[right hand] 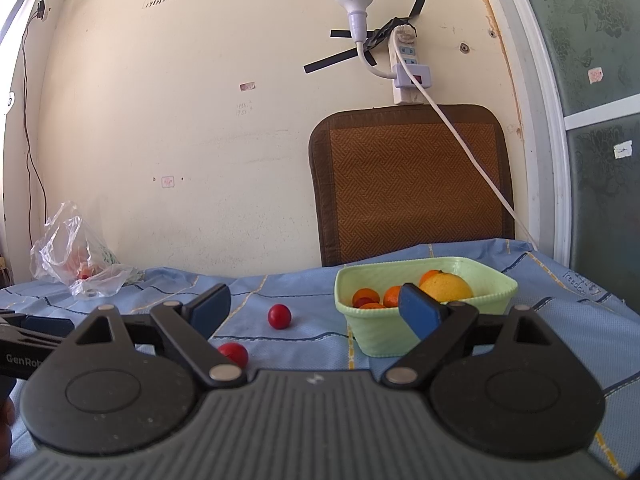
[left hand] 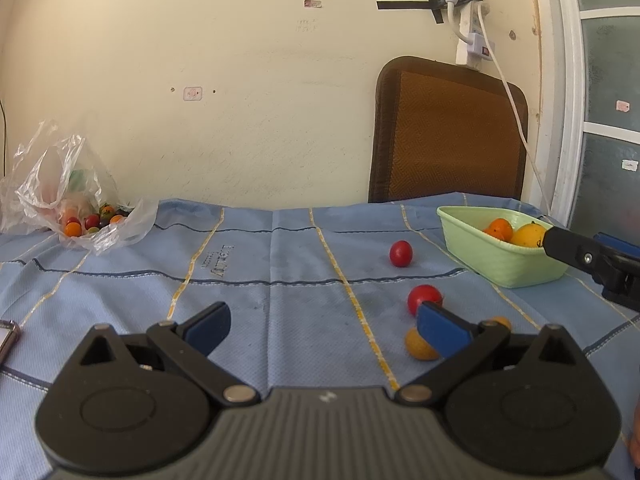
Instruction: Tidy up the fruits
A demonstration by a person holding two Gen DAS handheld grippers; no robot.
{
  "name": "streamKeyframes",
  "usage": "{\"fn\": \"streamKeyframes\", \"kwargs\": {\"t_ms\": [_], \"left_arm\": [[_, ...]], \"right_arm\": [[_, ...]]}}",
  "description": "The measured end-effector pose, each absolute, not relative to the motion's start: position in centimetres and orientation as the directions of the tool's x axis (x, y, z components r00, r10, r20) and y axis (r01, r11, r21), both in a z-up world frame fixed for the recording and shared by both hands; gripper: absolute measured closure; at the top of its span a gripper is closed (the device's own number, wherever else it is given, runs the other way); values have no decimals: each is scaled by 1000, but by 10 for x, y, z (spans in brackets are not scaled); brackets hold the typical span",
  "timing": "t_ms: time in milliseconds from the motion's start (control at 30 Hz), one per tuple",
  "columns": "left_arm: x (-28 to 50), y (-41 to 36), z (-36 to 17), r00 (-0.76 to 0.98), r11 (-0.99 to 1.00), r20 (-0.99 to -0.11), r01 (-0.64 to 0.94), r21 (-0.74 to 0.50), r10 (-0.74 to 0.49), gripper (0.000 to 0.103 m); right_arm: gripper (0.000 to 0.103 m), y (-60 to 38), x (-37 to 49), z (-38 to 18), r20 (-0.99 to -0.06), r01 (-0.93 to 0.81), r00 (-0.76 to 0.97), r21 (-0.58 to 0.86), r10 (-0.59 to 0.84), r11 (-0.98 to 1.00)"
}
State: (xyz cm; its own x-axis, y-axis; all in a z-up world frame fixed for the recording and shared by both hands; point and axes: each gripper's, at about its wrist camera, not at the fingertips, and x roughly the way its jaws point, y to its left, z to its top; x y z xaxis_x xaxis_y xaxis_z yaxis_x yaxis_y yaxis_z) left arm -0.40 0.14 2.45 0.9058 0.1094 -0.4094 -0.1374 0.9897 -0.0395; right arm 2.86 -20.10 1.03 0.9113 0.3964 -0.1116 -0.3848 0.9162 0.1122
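Note:
A pale green basket (left hand: 476, 246) (right hand: 374, 338) stands at the right of the blue cloth, with a yellow-orange fruit (left hand: 527, 234) (right hand: 448, 286) and small oranges (right hand: 366, 295) inside. Two red fruits (left hand: 401, 253) (left hand: 422, 297) lie on the cloth left of it; they show in the right wrist view as well (right hand: 279, 316) (right hand: 234, 354). A small yellow fruit (left hand: 418, 346) lies by my left gripper's right finger. My left gripper (left hand: 324, 322) is open and empty. My right gripper (right hand: 316, 306) is open and empty, just in front of the basket; its finger (left hand: 572, 248) reaches over the basket rim in the left view.
A clear plastic bag (left hand: 80, 204) (right hand: 80, 264) with several small red and orange fruits lies at the back left by the wall. A brown mat (left hand: 448, 132) leans on the wall behind the basket. A phone edge (left hand: 7, 338) shows at the left.

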Motion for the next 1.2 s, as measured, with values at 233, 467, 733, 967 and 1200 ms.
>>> {"fn": "streamKeyframes", "kwargs": {"t_ms": [233,467,733,967,1200], "left_arm": [[-4,0,24,907,991,-408,-131,-37,105,1],[-4,2,24,906,990,-409,-134,-40,106,1],[-4,1,24,906,990,-409,-134,-40,106,1],[-5,3,25,908,989,-405,-138,-51,106,1],[-6,1,26,910,990,-403,-132,-45,103,1]], "right_arm": [[10,-201,29,10,-111,-384,912,112,396,916],[10,-201,28,10,-111,-384,912,112,396,917],[10,-201,28,10,-111,-384,912,112,395,917],[10,-200,28,11,-109,-384,912,109,395,917],[11,-199,26,13,-102,-391,911,97,400,915]]}}
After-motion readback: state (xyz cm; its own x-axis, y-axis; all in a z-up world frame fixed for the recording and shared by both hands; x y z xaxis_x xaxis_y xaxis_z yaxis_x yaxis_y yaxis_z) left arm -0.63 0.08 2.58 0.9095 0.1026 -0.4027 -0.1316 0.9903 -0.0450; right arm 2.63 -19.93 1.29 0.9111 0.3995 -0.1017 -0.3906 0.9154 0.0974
